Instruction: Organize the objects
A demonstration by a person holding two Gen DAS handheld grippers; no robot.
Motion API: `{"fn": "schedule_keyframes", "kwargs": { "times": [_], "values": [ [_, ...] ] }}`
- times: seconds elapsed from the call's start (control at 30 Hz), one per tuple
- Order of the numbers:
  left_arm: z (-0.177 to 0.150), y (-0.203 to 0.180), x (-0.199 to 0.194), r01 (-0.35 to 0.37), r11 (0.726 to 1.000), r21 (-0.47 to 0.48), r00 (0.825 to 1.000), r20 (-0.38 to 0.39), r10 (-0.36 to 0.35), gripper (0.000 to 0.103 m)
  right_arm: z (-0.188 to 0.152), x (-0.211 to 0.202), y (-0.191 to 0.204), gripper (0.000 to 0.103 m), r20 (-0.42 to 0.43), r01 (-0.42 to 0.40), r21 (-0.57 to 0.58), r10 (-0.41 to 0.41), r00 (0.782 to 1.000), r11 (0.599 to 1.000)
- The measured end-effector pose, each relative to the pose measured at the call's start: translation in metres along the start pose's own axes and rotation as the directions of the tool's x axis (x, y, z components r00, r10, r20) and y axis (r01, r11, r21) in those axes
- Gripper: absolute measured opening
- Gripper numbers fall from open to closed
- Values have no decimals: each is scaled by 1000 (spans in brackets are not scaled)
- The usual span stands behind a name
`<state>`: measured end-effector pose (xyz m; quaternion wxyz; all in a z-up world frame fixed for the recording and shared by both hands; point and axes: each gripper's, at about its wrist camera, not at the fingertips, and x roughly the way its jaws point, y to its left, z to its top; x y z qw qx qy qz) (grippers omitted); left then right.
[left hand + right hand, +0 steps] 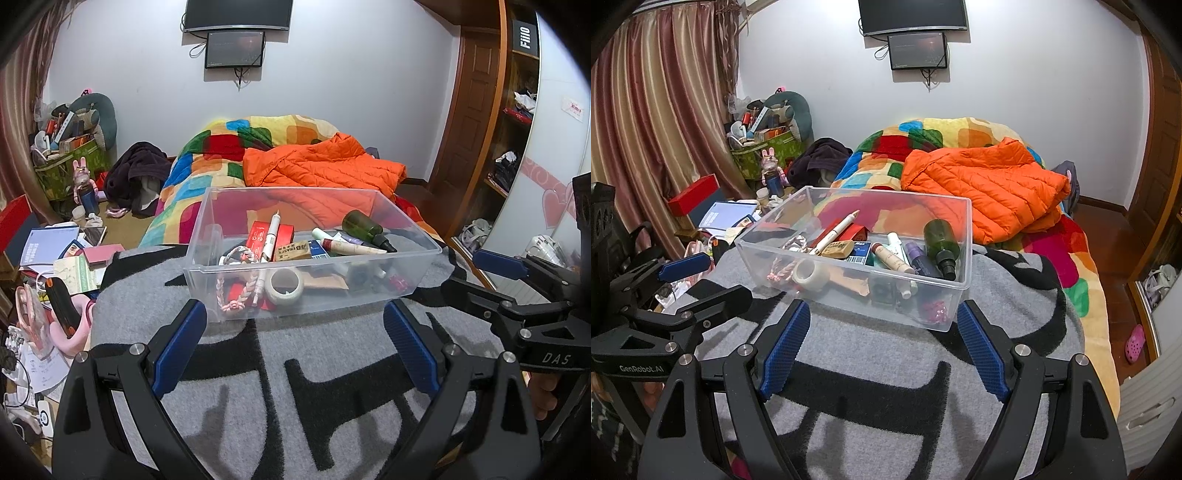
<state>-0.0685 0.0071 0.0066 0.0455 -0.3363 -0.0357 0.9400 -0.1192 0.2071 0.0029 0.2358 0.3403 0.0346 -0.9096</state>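
A clear plastic bin (221, 206) (964, 236) sits on a grey and black blanket (295, 369) (871, 387) on the bed. It holds a green bottle (360, 223) (940, 238), a tape roll (284, 286) (810, 275), a white pen (269, 236) (836, 230), an eraser (293, 251) (838, 248), a braided cord (240, 284) and tubes (892, 256). My left gripper (295, 314) is open and empty just before the bin's near wall. My right gripper (882, 314) is open and empty at the bin's near right corner. Each gripper shows at the edge of the other's view.
An orange puffer jacket (321, 162) (990, 181) and a colourful quilt (221, 147) lie behind the bin. Books and clutter (55, 258) lie left of the bed. A wardrobe (517, 129) stands on the right. The floor (1123, 258) drops off right of the bed.
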Motion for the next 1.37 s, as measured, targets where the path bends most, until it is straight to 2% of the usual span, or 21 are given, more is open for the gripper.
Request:
{"fn": "schedule_keyframes", "kwargs": {
  "times": [0.6,1.03,1.37],
  "values": [
    [-1,3,0,7,1000,-10,1000,-4,-7,98,0,0,1,80,1,1,-1,-1,1000,1000],
    [-1,8,9,17,998,-59,998,-54,-20,98,1,-1,4,80,-8,-11,1,11,1000,1000],
    [-1,4,1,7,1000,-29,1000,-16,-7,98,1,0,4,80,-15,-15,-3,15,1000,1000]
  ]
}}
